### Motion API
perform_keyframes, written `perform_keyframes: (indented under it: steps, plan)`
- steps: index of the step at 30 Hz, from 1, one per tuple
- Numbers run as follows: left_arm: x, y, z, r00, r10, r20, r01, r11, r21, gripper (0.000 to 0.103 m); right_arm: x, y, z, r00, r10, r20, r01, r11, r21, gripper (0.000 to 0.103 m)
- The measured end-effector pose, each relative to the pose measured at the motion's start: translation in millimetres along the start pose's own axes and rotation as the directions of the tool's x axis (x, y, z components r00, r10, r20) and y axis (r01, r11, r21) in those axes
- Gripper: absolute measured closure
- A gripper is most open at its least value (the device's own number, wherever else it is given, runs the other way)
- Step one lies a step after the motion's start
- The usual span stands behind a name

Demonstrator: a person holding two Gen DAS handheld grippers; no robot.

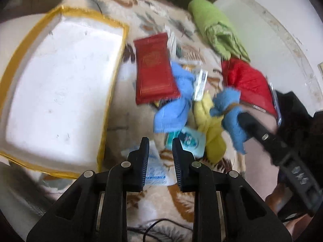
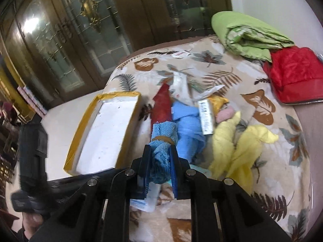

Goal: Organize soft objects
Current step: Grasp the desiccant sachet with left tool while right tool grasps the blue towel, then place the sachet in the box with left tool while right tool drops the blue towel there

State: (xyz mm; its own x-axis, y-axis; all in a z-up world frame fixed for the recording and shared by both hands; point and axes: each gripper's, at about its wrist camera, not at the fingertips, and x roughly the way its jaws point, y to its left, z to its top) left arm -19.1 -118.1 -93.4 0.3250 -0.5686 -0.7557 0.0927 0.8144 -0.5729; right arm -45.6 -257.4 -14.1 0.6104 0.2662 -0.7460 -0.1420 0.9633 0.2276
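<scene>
A pile of soft things lies on a leaf-patterned blanket point(image 1: 161, 201). My right gripper point(image 2: 160, 153) is shut on a rolled blue cloth point(image 2: 162, 141) bound with a tan band, held above the pile; it also shows in the left wrist view point(image 1: 232, 109). My left gripper point(image 1: 160, 147) is open and empty above a teal packet point(image 1: 188, 141). Another blue cloth point(image 1: 173, 113) point(image 2: 187, 125) and a yellow cloth point(image 1: 212, 129) point(image 2: 238, 141) lie in the pile. A white box with gold edges point(image 1: 60, 88) point(image 2: 105, 129) stands to the left.
A red flat pouch point(image 1: 154, 68), a folded green quilt point(image 2: 248, 34), a red padded garment point(image 2: 294, 74), a pink item point(image 2: 225, 114) and white packets point(image 2: 206, 117) lie on the blanket. A glass-door cabinet point(image 2: 70, 40) stands behind. A plastic packet point(image 1: 156, 171) lies under my left gripper.
</scene>
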Motion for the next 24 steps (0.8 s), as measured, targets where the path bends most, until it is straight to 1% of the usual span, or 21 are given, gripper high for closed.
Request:
perform_keyframes:
  steps: [2, 4, 5, 6, 7, 9, 10, 12, 14, 15, 16, 17, 18, 19, 24]
  plan:
    - [15.6, 7.2, -6.6, 0.997, 0.022, -0.068, -0.023, 1.000, -0.016, 0.080, -1.5, 3.4, -0.3, 1.000, -0.011, 0.003, 0.011, 1.000, -0.010, 0.087]
    - [26.7, 7.6, -11.4, 0.995, 0.043, -0.094, -0.044, 0.999, -0.006, 0.080, -4.4, 2.4, -3.5, 1.000, -0.017, 0.011, 0.018, 1.000, -0.011, 0.087]
    - [33.4, 7.8, -13.0, 0.994, 0.048, -0.101, -0.050, 0.999, -0.009, 0.078, -3.9, 1.6, -5.1, 1.000, -0.016, 0.008, 0.016, 1.000, -0.007, 0.087]
    - [38.8, 9.6, -14.7, 0.993, 0.050, -0.109, -0.052, 0.998, -0.018, 0.070, -2.7, 0.3, -7.8, 1.000, -0.017, 0.000, 0.017, 1.000, -0.002, 0.087]
    - [44.5, 11.0, -15.0, 0.991, 0.055, -0.121, -0.060, 0.998, -0.033, 0.055, -0.4, -1.6, -10.0, 1.000, -0.017, -0.008, 0.017, 1.000, 0.002, 0.087]
    - [52.2, 10.8, -14.3, 0.987, 0.093, -0.128, -0.099, 0.994, -0.041, 0.041, 3.0, -3.4, -14.0, 1.000, -0.019, -0.019, 0.019, 1.000, 0.006, 0.087]
    - [55.6, 10.0, -13.8, 0.984, 0.121, -0.133, -0.127, 0.991, -0.038, 0.040, 5.7, -5.4, -15.3, 1.000, -0.017, -0.026, 0.017, 1.000, 0.008, 0.087]
    - [63.5, 7.4, -13.6, 0.976, 0.147, -0.162, -0.152, 0.988, -0.019, 0.040, 9.7, -7.7, -18.1, 0.999, -0.016, -0.037, 0.016, 1.000, 0.013, 0.087]
    - [66.2, 1.7, -15.3, 0.973, 0.184, -0.141, -0.185, 0.983, 0.008, 0.040, 12.7, -11.1, -19.8, 0.999, -0.016, -0.044, 0.017, 1.000, 0.021, 0.087]
    - [68.0, -1.1, -17.0, 0.968, 0.215, -0.127, -0.213, 0.977, 0.028, 0.041, 14.0, -12.6, -20.6, 0.999, -0.011, -0.047, 0.013, 1.000, 0.026, 0.087]
    - [70.9, -1.0, -17.5, 0.964, 0.233, -0.125, -0.230, 0.972, 0.040, 0.048, 15.5, -13.9, -20.9, 0.999, -0.012, -0.052, 0.013, 1.000, 0.027, 0.087]
    - [72.5, -1.7, -19.1, 0.961, 0.251, -0.119, -0.246, 0.968, 0.054, 0.049, 16.5, -15.1, -22.0, 0.998, -0.014, -0.054, 0.015, 0.999, 0.029, 0.087]
    - [72.7, -1.7, -20.5, 0.962, 0.251, -0.108, -0.244, 0.967, 0.067, 0.060, 17.0, -16.1, -22.3, 0.998, -0.012, -0.056, 0.013, 0.999, 0.031, 0.087]
    - [73.3, -2.3, -22.7, 0.964, 0.242, -0.108, -0.234, 0.969, 0.082, 0.066, 17.3, -16.7, -22.8, 0.998, -0.008, -0.056, 0.010, 0.999, 0.032, 0.087]
    - [64.8, -9.6, -34.8, 0.968, 0.245, -0.061, -0.236, 0.964, 0.119, 0.069, 14.9, -17.6, -24.5, 0.998, -0.002, -0.056, 0.004, 0.999, 0.039, 0.087]
